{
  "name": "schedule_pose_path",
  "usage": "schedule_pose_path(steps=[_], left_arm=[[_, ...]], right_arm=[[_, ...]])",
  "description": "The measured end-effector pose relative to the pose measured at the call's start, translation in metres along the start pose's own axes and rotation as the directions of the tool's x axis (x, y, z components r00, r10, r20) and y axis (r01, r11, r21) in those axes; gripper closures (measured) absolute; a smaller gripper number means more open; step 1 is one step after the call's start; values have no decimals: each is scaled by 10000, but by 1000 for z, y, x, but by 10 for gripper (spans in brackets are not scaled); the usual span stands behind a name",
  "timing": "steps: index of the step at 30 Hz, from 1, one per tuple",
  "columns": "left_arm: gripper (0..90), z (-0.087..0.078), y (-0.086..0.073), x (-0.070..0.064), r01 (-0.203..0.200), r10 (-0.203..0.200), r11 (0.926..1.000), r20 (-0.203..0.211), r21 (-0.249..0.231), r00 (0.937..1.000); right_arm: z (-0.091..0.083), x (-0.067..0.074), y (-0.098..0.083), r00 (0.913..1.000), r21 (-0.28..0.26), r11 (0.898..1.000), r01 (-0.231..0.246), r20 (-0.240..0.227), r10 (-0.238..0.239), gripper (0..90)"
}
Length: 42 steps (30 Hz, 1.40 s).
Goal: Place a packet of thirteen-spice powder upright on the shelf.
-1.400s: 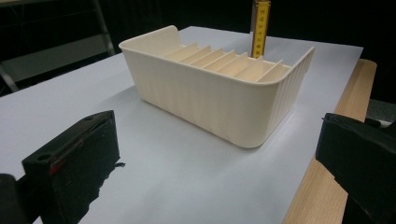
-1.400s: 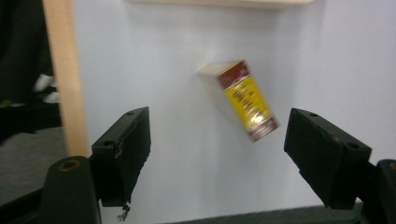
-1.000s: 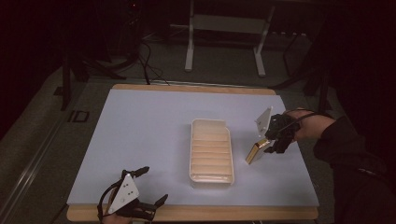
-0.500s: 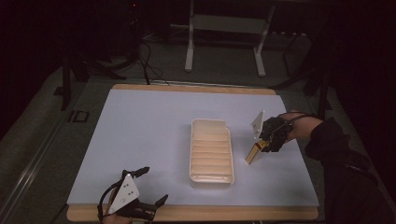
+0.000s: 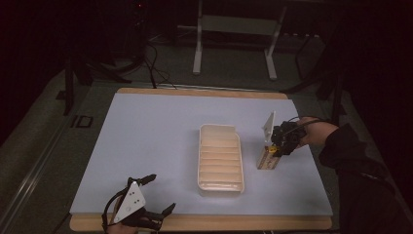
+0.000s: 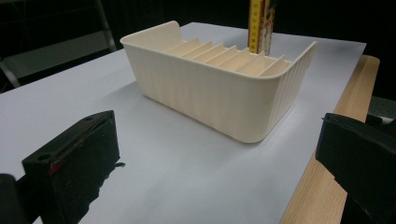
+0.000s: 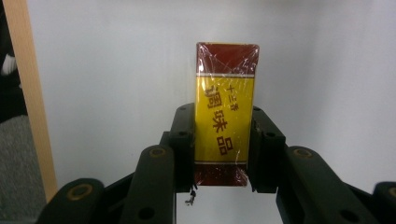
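Note:
A cream slotted tray [image 5: 220,157] lies lengthwise in the middle of the pale blue mat; its ribbed wall [image 6: 210,93] faces the left gripper view. Just right of it my right gripper [image 5: 278,146] is shut on a yellow-and-red wrapped packet [image 7: 226,120], which hangs over the mat with both pads on its sides. In the high view the packet [image 5: 268,158] points down toward the mat beside the tray. The same packet [image 6: 259,25] stands behind the tray's far wall in the left gripper view. My left gripper [image 5: 153,217] rests open at the table's front edge, nothing between its jaws.
The mat [image 5: 146,141] covers a wooden table whose bare front edge [image 5: 219,223] runs along the bottom. Behind the table stand a metal frame stand [image 5: 234,44] and cables on the dark floor.
The right gripper has carried the packet slightly lower and turned it more upright beside the tray. The left gripper has stayed put.

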<state>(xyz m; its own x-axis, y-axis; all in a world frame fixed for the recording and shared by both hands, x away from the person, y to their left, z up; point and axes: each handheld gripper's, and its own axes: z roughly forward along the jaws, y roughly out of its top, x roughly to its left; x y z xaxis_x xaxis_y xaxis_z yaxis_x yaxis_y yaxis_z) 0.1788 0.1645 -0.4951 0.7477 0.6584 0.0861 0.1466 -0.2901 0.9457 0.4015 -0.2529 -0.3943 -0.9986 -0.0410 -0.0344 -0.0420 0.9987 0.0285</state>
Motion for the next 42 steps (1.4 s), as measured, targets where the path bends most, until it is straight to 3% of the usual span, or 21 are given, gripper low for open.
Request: schedule_pose_path(steps=[3,8,18,28,35,42], left_arm=[[0,0,0,0,-22,22,10000,1,34,10000],[0,0,0,0,-19,19,10000,-16,5,10000],[0,0,1,-1,-6,6,10000,-8,-26,10000],[0,0,1,-1,-78,78,10000,5,-16,10000],[0,0,1,-1,-109,109,9999,23,-14,9999],[0,0,1,-1,-115,115,9999,47,-7,9999]], right_arm=[[-7,0,0,9987,41,9988,-492,-115,492,678],[-23,5,4,9974,7,9974,-722,4,722,679],[-58,20,28,9987,-407,9981,-453,205,462,679],[-78,30,55,9993,-1051,9943,-200,306,233,680],[-80,31,73,9992,-1677,9857,-138,340,198,680],[-71,29,84,9986,-2694,9627,256,511,-123,680]])
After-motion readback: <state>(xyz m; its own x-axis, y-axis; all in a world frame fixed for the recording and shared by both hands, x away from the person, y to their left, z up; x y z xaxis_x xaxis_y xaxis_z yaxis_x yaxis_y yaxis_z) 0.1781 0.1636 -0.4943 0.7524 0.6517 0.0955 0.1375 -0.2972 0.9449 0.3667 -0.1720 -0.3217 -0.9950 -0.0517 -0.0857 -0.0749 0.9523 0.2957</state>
